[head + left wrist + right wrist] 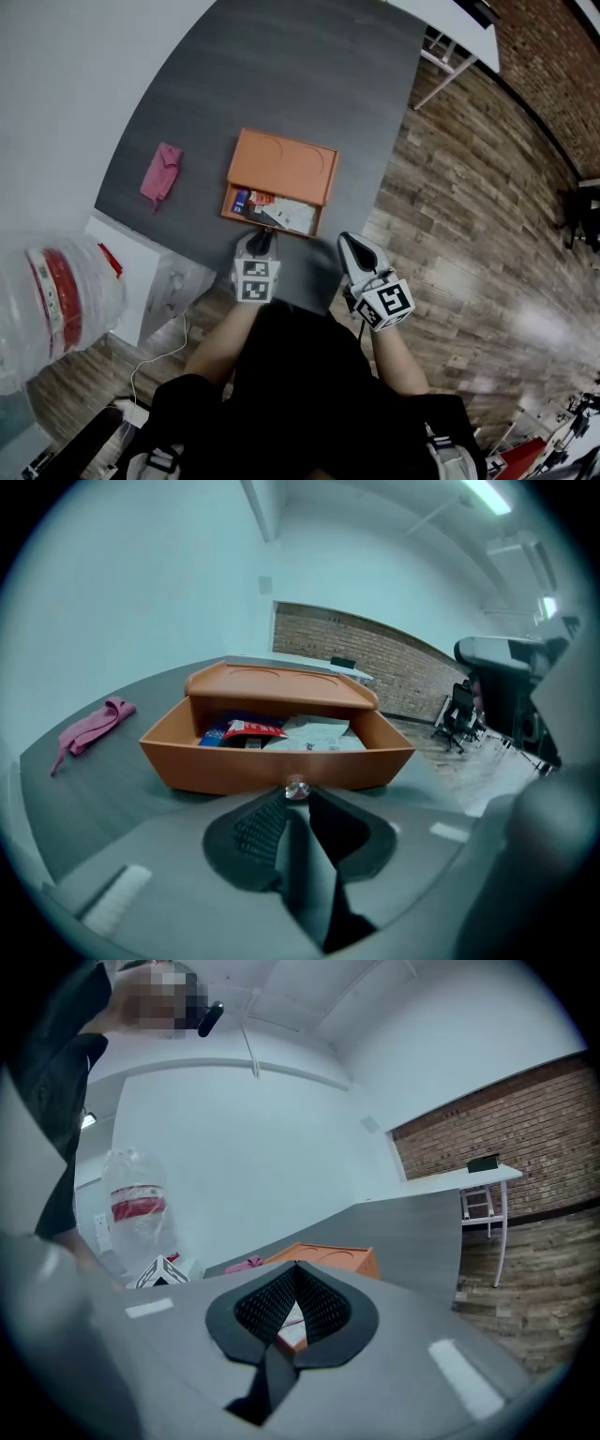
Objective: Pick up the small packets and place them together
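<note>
Dark grey worktop (281, 75) over plank floor, brick wall far off. Far left, off the worktop, a clear bottle (56, 300) with a red label. Further in, a pink cloth (161, 172), crumpled, well apart from everything else. Mid-worktop, an orange box (286, 164) with its drawer (187, 761) pulled out toward the near edge. Inside the drawer, the packets (281, 731): blue at the left, red beside it, white ones heaped to the right, all loose and partly overlapping, not yet gathered. Right at the drawer front, the left hand-held gripper (263, 236), pinched on the small shiny knob (296, 787), pads drawn in narrow around it. Further right, by the worktop's near corner and clear of the box, the right hand-held gripper (347, 242), clenched tight on nothing, only a sliver of the box glimpsed past its pads. Judged by look: thin sachets, very light, soft and crinkly, probably slick on the faces, apt to buckle or slip out of a flat pinch, hardly fragile but easily creased. Best taken by a raised edge or corner, or across a short side standing proud of neighbours. Red packet, lying uppermost, likely the easiest start. Flat white ones probably needing a pad slid under an edge first. Less room for spread pads close to the drawer walls.
</note>
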`<control>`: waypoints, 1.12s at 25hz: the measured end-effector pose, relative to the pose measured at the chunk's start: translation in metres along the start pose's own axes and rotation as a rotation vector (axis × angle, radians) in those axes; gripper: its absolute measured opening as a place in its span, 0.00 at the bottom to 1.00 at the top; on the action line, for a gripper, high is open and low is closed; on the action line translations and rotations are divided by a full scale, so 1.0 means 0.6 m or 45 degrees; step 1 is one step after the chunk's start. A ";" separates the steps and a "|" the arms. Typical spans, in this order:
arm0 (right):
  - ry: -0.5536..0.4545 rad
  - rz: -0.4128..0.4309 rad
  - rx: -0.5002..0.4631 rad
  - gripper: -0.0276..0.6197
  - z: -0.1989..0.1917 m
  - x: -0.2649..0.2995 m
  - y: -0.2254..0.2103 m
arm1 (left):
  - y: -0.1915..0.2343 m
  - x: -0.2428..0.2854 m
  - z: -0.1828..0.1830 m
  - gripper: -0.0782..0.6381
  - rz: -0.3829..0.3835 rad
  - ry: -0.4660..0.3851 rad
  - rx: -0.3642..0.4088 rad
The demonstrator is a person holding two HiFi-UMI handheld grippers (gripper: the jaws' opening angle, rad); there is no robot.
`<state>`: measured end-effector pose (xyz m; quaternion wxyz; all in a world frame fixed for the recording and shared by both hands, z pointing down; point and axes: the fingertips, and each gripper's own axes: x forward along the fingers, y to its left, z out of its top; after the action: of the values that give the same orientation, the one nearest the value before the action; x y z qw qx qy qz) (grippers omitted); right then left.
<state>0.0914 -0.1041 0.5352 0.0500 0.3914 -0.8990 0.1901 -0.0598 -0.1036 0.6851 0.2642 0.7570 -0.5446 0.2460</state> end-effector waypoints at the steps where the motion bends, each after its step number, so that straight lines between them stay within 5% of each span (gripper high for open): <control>1: -0.003 0.010 -0.003 0.05 0.003 -0.001 0.000 | -0.001 -0.002 -0.002 0.21 0.006 0.002 -0.002; 13: -0.007 0.077 -0.054 0.05 0.007 0.008 -0.002 | 0.000 -0.010 -0.017 0.21 0.034 -0.011 -0.018; 19: 0.159 -0.085 -0.129 0.09 -0.014 0.079 -0.061 | -0.006 -0.018 -0.024 0.21 0.005 0.015 -0.017; 22: 0.188 -0.173 -0.035 0.22 -0.014 0.125 -0.103 | -0.007 -0.018 -0.024 0.21 -0.013 0.023 -0.009; 28: 0.301 -0.260 0.067 0.24 -0.037 0.198 -0.141 | -0.009 -0.026 -0.031 0.21 -0.037 0.055 0.009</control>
<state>0.0698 -0.2294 0.6099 0.1641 0.4568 -0.8371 0.2524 -0.0605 -0.0790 0.6880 0.2768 0.7603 -0.5269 0.2602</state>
